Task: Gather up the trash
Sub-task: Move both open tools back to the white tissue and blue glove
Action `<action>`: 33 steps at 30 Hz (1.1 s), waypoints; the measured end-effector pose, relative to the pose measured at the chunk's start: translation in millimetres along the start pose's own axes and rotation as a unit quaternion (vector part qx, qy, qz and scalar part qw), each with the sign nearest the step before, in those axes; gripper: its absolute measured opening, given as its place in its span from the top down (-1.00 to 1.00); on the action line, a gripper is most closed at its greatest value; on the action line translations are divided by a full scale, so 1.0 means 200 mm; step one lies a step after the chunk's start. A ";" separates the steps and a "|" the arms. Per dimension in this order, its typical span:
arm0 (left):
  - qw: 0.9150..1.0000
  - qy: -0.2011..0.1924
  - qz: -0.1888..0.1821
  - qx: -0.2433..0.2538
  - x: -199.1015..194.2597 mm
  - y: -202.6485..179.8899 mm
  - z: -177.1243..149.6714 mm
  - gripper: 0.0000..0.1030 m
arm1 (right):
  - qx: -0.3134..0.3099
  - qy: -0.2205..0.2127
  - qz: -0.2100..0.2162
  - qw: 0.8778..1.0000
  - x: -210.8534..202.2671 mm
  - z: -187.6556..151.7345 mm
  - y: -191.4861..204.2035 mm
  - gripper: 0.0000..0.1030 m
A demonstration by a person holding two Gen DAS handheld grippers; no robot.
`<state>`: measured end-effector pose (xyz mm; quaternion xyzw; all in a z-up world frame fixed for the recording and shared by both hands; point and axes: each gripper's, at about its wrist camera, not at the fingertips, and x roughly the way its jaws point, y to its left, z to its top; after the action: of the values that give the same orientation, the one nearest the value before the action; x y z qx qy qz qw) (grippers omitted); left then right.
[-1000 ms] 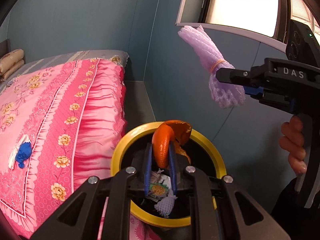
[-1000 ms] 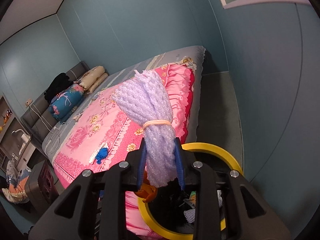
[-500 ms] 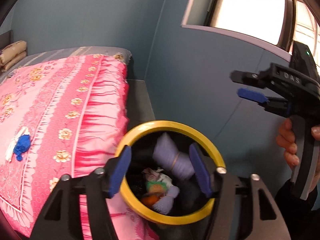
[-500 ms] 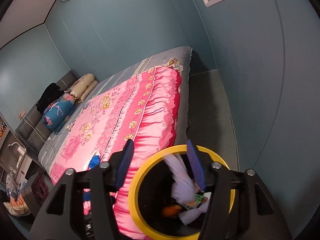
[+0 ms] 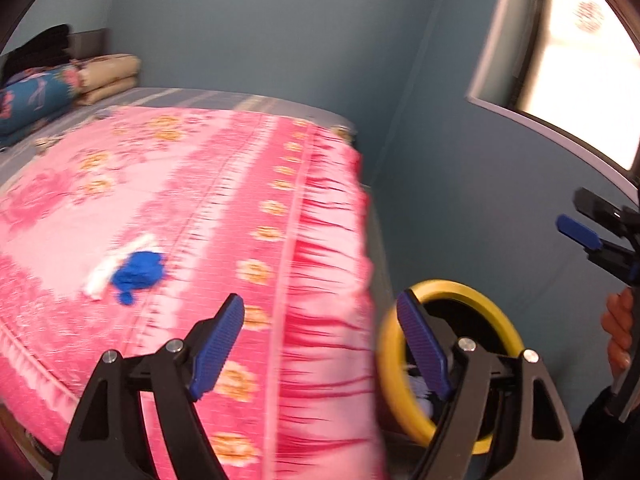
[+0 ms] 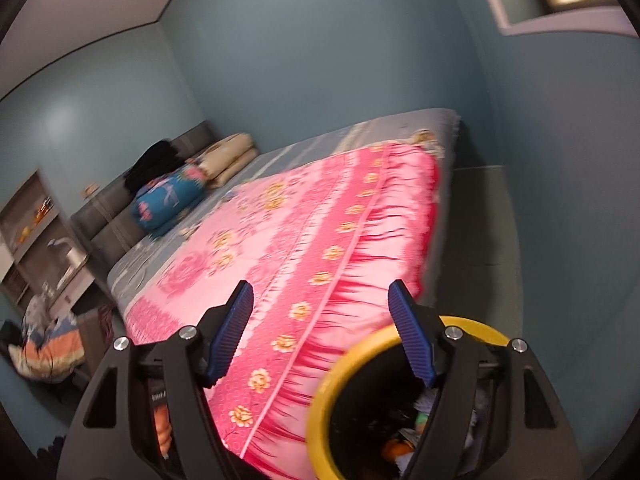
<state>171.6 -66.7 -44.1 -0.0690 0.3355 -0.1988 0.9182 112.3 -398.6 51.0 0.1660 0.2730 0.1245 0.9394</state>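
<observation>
A black trash bin with a yellow rim [image 5: 460, 286] stands on the floor beside the bed; it also shows in the right wrist view [image 6: 320, 392], with orange peel [image 6: 396, 447] and other scraps inside. A crumpled blue piece of trash [image 5: 138, 272] with a white scrap [image 5: 100, 276] lies on the pink bedcover [image 5: 200, 200]. My left gripper [image 5: 320, 332] is open and empty, above the bed edge, left of the bin. My right gripper [image 6: 320, 320] is open and empty, above the bin's left side; it also shows at the right edge of the left wrist view [image 5: 592, 244].
The bed with the pink floral cover [image 6: 320, 232] fills the left. Pillows and folded bedding [image 6: 188, 184] lie at its head. A blue wall [image 5: 460, 160] and a window [image 5: 580, 60] are on the right. A narrow floor strip [image 6: 472, 240] runs between bed and wall.
Both grippers have let go: the orange peel and the purple foam net dropped into the bin. Both views have since swung left toward the bed, with jaws open.
</observation>
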 end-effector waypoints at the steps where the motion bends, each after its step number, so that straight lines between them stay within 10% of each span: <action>1: 1.000 -0.001 0.010 -0.007 -0.01 0.06 0.01 -0.46 | -0.007 0.006 0.009 1.000 0.04 0.01 0.03 -0.31; 16: 0.979 0.039 0.192 -0.046 0.10 1.01 0.08 -0.46 | -0.094 0.150 0.098 0.979 1.02 -0.01 0.57 -0.31; 33: 0.966 0.149 0.210 0.013 0.57 1.42 0.09 -0.46 | -0.099 0.306 0.131 0.938 1.97 -0.23 0.80 -0.31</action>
<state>352.9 146.3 -171.2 0.0454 0.4732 -0.0139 0.8797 387.7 -113.8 -110.9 0.0605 0.5090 0.3177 0.7977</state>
